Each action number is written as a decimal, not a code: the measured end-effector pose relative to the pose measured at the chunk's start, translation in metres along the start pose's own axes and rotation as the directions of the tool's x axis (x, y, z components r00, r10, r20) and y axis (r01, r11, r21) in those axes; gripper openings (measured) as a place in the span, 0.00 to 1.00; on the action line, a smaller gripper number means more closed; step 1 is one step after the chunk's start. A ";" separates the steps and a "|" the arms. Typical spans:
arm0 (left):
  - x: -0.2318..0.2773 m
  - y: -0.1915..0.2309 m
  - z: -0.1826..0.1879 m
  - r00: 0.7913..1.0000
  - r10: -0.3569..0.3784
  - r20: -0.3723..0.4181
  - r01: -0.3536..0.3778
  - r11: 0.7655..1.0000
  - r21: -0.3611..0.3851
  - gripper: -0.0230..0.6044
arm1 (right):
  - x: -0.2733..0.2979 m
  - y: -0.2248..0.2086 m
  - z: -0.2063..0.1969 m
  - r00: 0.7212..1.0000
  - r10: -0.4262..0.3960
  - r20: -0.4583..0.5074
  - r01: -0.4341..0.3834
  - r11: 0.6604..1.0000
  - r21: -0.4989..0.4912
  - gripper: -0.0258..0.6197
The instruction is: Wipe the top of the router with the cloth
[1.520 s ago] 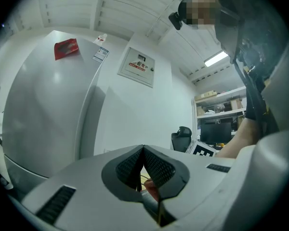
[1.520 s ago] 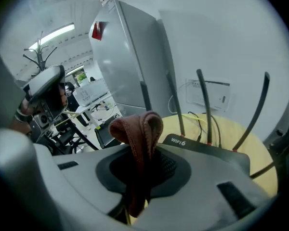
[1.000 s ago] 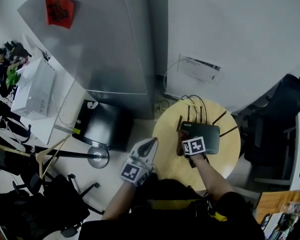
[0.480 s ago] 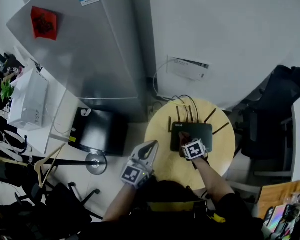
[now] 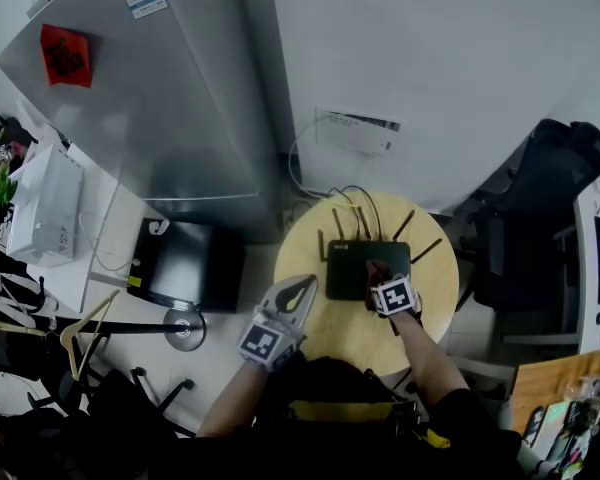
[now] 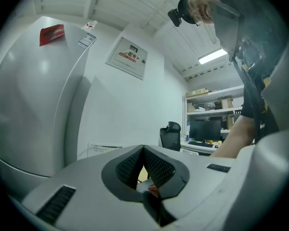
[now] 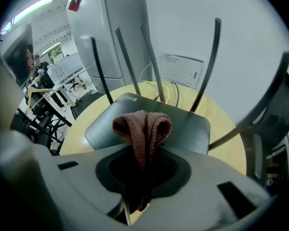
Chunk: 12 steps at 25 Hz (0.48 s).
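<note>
Backdrop: tall grey refrigerator [image 5: 170, 98] against a white wall, with a round pale wooden counter [image 5: 380, 333] just in front of it.

Flat black router with thin upright antennas [image 5: 355, 268] lies on the far half of the counter. Antennas stand along its far edge, with cables just behind.

Right forearm reaches from the body forward across the counter. Right gripper [image 5: 378, 273] is at the near right part of the router top and points toward the antennas. Its jaws are pressed onto a folded brown knitted cloth [image 7: 142, 129]. A loop of the cloth sticks out past the jaw tips, above the router top. Contact between cloth and top cannot be confirmed from either view.

Left forearm is angled forward and to the left. Left gripper [image 5: 300, 288] is held off the counter's left rim and points toward the wall. Its jaws are closed together at the tips with nothing between them.
</note>
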<state>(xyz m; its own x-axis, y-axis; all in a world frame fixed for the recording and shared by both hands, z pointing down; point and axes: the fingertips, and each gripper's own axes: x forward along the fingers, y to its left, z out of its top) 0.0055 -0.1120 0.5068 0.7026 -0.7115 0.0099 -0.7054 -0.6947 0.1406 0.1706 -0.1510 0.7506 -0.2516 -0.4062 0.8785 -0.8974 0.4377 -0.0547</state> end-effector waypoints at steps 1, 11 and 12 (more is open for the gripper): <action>0.000 -0.001 0.000 1.000 0.000 0.002 0.000 1.000 -0.003 0.03 | -0.002 -0.005 -0.004 1.000 -0.010 -0.008 0.010 1.000 -0.004 0.13; 0.006 -0.011 -0.006 1.000 -0.017 -0.017 0.017 1.000 -0.009 0.03 | -0.013 -0.062 -0.052 0.996 -0.059 -0.073 0.066 0.992 0.110 0.13; 0.006 -0.010 -0.006 1.000 -0.014 -0.013 0.014 1.000 -0.012 0.03 | -0.014 -0.064 -0.054 0.995 -0.064 -0.075 0.072 0.991 0.116 0.13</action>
<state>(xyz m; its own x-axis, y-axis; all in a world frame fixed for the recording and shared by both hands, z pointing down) 0.0174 -0.1083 0.5113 0.7139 -0.6999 0.0212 -0.6942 -0.7035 0.1523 0.2513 -0.1301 0.7673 -0.1660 -0.3718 0.9134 -0.9492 0.3114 -0.0457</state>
